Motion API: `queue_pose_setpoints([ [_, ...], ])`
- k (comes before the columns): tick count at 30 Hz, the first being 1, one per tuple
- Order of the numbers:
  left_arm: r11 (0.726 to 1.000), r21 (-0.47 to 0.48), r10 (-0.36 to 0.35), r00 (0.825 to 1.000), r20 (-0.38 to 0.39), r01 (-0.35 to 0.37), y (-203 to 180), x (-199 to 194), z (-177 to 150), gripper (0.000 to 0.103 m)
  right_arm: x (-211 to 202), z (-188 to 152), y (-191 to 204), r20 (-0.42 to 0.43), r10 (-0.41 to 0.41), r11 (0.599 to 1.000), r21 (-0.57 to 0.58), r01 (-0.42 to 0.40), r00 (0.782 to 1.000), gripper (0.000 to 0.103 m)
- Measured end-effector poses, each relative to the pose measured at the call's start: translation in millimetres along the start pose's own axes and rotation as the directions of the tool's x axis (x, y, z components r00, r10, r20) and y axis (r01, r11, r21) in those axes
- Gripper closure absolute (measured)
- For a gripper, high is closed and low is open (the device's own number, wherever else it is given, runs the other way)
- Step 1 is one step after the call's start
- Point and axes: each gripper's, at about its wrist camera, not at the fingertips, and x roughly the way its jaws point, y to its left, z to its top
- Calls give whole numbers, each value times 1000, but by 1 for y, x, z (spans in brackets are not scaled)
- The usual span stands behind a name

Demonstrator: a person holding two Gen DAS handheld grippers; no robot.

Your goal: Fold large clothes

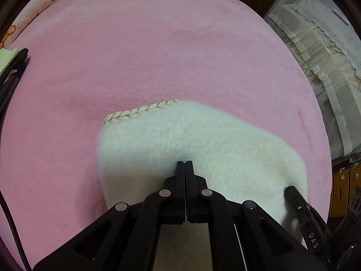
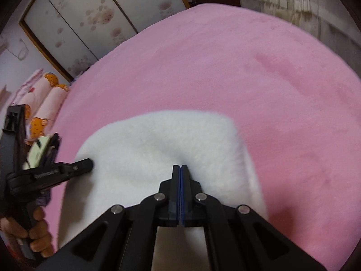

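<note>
A white fluffy garment (image 1: 203, 135) lies folded on the pink bed cover (image 1: 158, 45), with a braided cream trim (image 1: 144, 110) along its far left edge. My left gripper (image 1: 185, 162) is shut, its tips resting on the fleece near the garment's middle, and nothing shows between the jaws. The right gripper (image 1: 290, 189) touches the garment's right edge. In the right wrist view the same garment (image 2: 158, 140) fills the centre, and my right gripper (image 2: 180, 166) is shut with its tips on a dip in the fleece. The left gripper (image 2: 89, 163) lies at the garment's left edge, held by a hand (image 2: 36, 230).
Bear-print pillows (image 2: 45, 103) lie at the bed's far left below flowered sliding doors (image 2: 90, 18). Dark clothing with a pale green piece (image 1: 13, 67) sits at the bed's left edge. Cream lace-covered furniture (image 1: 327, 67) and a wooden cabinet (image 1: 343, 192) stand to the right.
</note>
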Motion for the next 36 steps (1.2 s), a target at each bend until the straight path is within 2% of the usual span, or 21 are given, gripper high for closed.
queue_pose_setpoints([
  [2,999,-4,38,999,27,-38,4,-14,-3,102,-10,0,5,52,-86,995,-43,88,995,103],
  [4,996,1,89,995,44,-89,2,-22,-1,102,-15,1,3,54,-122,992,-38,124,991,103],
  [10,987,-38,159,985,64,-157,19,-65,-14,98,-48,7,6,78,-233,969,-61,238,969,103],
  [12,984,-57,174,982,70,-170,23,-81,-24,86,-59,8,-5,50,-211,977,-31,213,976,103],
  [15,980,-68,194,977,88,-189,26,-104,-47,78,-78,0,-17,12,-177,984,10,176,984,103],
  [17,979,-80,195,978,71,-189,44,-123,-70,75,-88,-12,-21,-31,-153,988,31,154,988,101],
  [23,975,-126,184,983,-14,-185,38,-142,-130,75,-117,-52,-18,-126,-141,985,83,152,982,101],
  [25,974,-127,186,982,-40,-189,33,-147,-147,71,-124,-66,-14,-169,-118,986,97,136,978,101],
  [27,971,-134,191,979,-71,-200,28,-152,-162,56,-128,-78,-9,-213,-100,987,99,123,972,101],
  [29,972,-123,189,978,-87,-199,22,-159,-174,52,-134,-88,-2,-240,-113,988,78,136,964,101],
  [32,969,-49,235,967,-93,-241,9,-168,-190,41,-143,-100,9,-257,-105,992,47,120,961,100],
  [34,967,-22,253,964,-83,-256,2,-175,-198,36,-147,-106,17,-273,-110,993,7,116,956,95],
  [36,967,-12,251,965,-73,-253,-3,-183,-205,30,-154,-111,23,-283,-102,995,-15,102,954,70],
])
